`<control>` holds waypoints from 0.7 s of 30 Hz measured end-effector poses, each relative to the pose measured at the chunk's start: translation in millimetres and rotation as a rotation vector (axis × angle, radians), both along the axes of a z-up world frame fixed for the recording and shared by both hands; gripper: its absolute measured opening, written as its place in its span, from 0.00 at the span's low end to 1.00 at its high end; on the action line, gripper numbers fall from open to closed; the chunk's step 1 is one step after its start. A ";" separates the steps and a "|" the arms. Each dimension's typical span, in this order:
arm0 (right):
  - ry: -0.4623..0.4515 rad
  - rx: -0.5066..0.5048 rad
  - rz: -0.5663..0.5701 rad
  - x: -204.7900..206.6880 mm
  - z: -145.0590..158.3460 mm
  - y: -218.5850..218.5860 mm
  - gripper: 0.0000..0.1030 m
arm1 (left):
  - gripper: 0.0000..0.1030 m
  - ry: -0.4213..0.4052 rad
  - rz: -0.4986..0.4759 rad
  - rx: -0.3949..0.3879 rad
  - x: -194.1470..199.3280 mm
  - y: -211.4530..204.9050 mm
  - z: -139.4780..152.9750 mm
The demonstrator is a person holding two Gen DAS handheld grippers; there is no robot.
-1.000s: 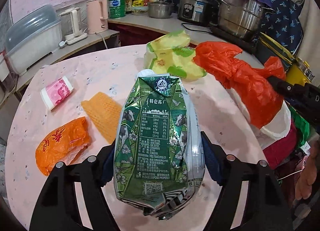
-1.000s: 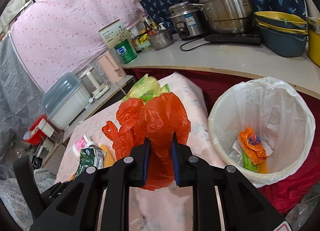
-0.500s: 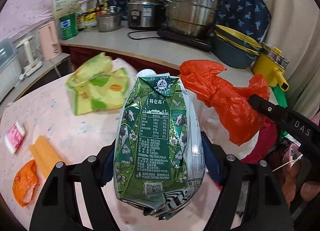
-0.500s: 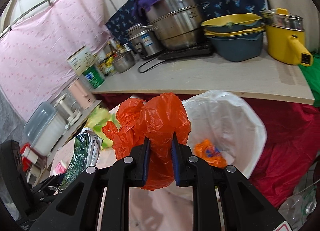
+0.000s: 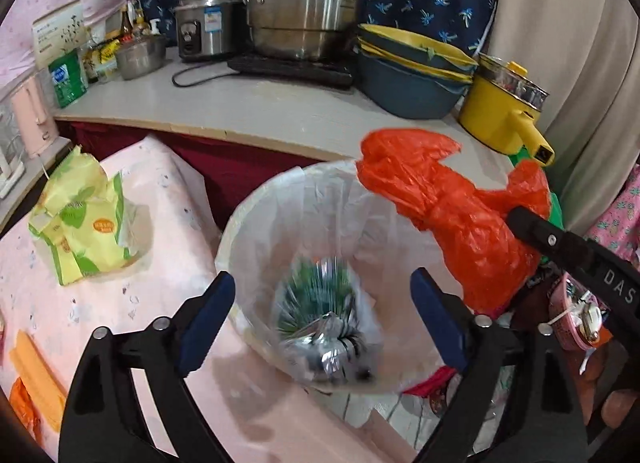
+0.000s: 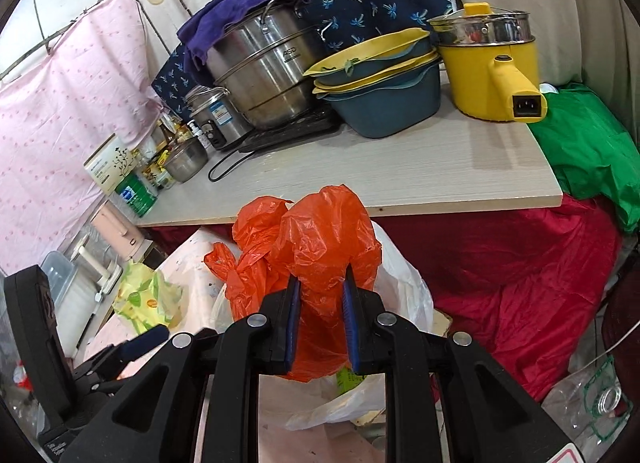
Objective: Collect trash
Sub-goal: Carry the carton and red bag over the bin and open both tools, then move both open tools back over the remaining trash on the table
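My left gripper point(image 5: 322, 295) is open and empty above the white-lined trash bin point(image 5: 244, 219). The green milk carton point(image 5: 320, 303) is blurred inside the bin, below the jaws. My right gripper point(image 6: 320, 295) is shut on an orange plastic bag point(image 6: 316, 247) and holds it over the bin's right rim; the bag also shows in the left wrist view point(image 5: 452, 215). A yellow-green wrapper point(image 5: 84, 231) lies on the pink table point(image 5: 160, 183). An orange strip point(image 5: 32, 367) and an orange wrapper point(image 5: 22, 403) lie at the table's left edge.
A counter point(image 5: 260, 111) behind the bin holds steel pots point(image 5: 304, 3), stacked blue-yellow basins point(image 5: 408, 75) and a yellow electric pot point(image 5: 504, 111). Red cloth point(image 6: 520, 263) and green cloth point(image 6: 592, 151) lie to the right. A clear bottle point(image 6: 592, 395) lies on the floor.
My left gripper swung right over the bin, opened and let go of the milk carton, which dropped into the bin. My right gripper carried the orange bag to the bin's rim.
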State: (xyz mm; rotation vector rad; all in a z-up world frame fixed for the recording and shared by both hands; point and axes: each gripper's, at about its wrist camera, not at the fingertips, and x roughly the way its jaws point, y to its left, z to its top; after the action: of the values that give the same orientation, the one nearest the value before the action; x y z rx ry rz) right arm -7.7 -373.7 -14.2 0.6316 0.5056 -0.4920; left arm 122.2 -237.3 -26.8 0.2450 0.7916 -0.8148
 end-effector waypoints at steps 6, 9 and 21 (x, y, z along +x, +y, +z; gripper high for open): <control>0.004 0.005 0.014 6.7 -5.0 -1.8 0.18 | 0.85 0.003 0.045 -0.005 10.8 8.4 1.7; 0.007 0.011 0.032 14.6 -7.8 2.2 0.19 | 0.85 -0.002 0.075 -0.002 14.8 19.1 1.6; 0.016 -0.003 0.094 43.9 -5.8 30.1 0.41 | 0.86 -0.023 0.204 0.005 26.0 70.7 3.3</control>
State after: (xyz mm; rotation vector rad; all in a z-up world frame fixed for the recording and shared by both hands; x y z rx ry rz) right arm 36.2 -343.6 -20.1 0.5993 0.5467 -0.4091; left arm 148.2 -166.6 -23.5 0.1744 0.7831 -0.6168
